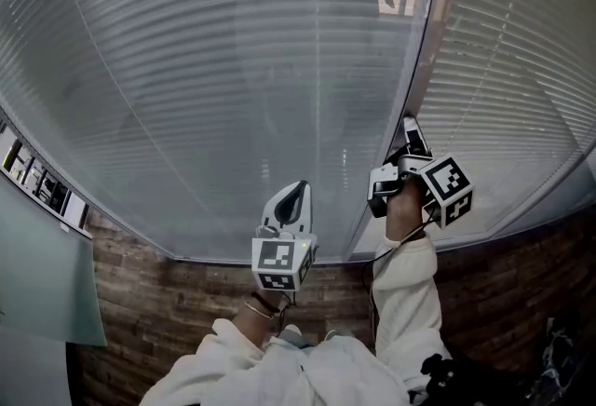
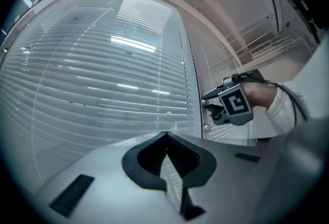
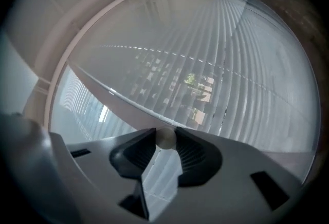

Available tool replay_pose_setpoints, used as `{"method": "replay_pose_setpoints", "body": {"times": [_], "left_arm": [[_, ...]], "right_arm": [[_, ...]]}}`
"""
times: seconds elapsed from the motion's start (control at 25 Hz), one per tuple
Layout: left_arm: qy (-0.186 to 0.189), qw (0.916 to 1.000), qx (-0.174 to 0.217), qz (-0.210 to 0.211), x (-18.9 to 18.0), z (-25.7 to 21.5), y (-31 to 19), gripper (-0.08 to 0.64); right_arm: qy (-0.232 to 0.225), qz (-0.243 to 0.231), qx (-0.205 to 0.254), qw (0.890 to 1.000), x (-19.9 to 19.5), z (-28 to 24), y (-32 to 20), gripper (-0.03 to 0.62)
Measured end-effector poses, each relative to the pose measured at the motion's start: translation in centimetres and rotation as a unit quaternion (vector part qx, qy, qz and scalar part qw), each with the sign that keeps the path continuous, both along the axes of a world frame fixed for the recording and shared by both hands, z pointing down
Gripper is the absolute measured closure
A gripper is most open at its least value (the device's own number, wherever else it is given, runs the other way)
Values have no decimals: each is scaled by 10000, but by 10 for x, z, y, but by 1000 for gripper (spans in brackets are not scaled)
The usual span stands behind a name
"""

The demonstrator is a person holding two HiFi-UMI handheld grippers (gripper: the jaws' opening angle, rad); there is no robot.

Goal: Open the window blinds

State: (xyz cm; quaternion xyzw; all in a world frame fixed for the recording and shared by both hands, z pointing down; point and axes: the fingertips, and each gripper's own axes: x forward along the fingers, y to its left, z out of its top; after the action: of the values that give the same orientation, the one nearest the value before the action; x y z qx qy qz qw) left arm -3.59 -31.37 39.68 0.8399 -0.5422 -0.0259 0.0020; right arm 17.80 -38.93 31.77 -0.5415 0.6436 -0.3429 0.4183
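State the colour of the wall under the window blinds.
Reddish-brown brick wall, clearest in the head view.

Head cam faces blinds (image 1: 214,69) from further back; both gripper cams sit close-up, sharing same blinds w/ it.

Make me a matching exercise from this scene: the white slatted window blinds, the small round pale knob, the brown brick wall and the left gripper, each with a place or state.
1. white slatted window blinds
2. small round pale knob
3. brown brick wall
4. left gripper

A. jaws together, empty
B. below the window
C. lowered over the glass
D. pinched by the right gripper

Pairs: 1-C, 2-D, 3-B, 4-A
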Motion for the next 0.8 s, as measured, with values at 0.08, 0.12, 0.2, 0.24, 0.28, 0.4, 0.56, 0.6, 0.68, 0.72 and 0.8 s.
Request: {"method": "replay_pose_setpoints", "body": {"times": [0.08, 0.12, 0.2, 0.24, 0.28, 0.4, 0.56, 0.6, 0.68, 0.72, 0.8], "left_arm": [[1, 10000, -6, 3, -2, 0, 0, 558], [6, 10000, 5, 3, -3, 0, -1, 558], [15, 10000, -6, -1, -4, 0, -2, 558], [20, 10000, -22, 0, -4, 1, -2, 558], [25, 10000, -32, 7, -4, 2, -2, 558], [19, 10000, -41, 57, -3, 5, -3, 558], [52, 9999, -67, 92, 2, 3, -7, 558], [51, 9999, -70, 125, 5, 4, -8, 558], [49, 9997, -70, 230, 13, 7, -7, 558], [55, 9996, -79, 270, 17, 8, -6, 558], [69, 9994, -91, 313, 22, 9, -5, 558]], "right_arm": [[-476, -30, -2, 9989, 1, 1, 0, 468], [-727, -55, -1, 9973, 1, 2, 0, 468], [-1247, -131, 11, 9921, 1, 4, 0, 468], [-1433, -172, 29, 9895, 2, 4, 0, 468], [-1468, -212, 63, 9889, 2, 4, 0, 468], [-259, -364, 256, 9987, -1, -2, 1, 468], [2744, -383, 363, 9602, -3, -10, 10, 431], [3664, -258, 326, 9295, 1, -12, 14, 412], [5757, 31, 162, 8175, 4, -13, 19, 403], [6780, 181, 69, 7348, 2, -13, 21, 403], [8444, 456, -62, 5337, -7, -13, 22, 403]]}}
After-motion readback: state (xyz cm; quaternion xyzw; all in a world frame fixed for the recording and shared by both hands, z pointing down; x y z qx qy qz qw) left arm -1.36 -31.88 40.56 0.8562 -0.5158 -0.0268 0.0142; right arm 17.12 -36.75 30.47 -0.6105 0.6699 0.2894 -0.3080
